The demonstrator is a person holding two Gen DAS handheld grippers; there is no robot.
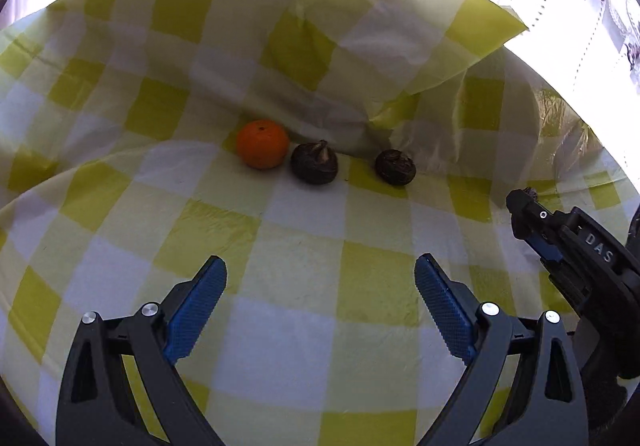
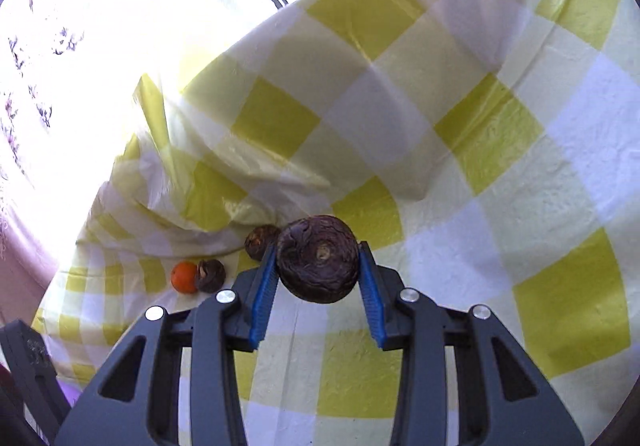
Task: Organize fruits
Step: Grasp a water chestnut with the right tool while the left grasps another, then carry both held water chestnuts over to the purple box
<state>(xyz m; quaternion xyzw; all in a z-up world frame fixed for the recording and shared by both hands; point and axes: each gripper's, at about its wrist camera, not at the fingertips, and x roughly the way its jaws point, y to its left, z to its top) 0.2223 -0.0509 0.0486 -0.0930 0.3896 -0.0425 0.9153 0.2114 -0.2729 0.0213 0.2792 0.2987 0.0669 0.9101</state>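
Fruits lie on a crinkled, glossy cloth (image 1: 304, 286) of yellow and white checks that covers the surface: a smooth round orange (image 1: 262, 144) sits touching a dark, wrinkled brown fruit with a stubby stem (image 1: 314, 163), and a second dark wrinkled fruit (image 1: 395, 167) rests apart from them, all along a raised fold of the cloth. My right tool (image 2: 319, 278) is clenched on a third dark fruit (image 2: 318, 259), a squat, ridged ball with a pale centre, pinched between the ribbed blue pads (image 2: 264, 286) and held clear of the cloth. My left tool (image 1: 320, 286) is released, its textured blue pads (image 1: 196, 310) spread wide with nothing between them, pointing toward the row of fruit from well short of it.
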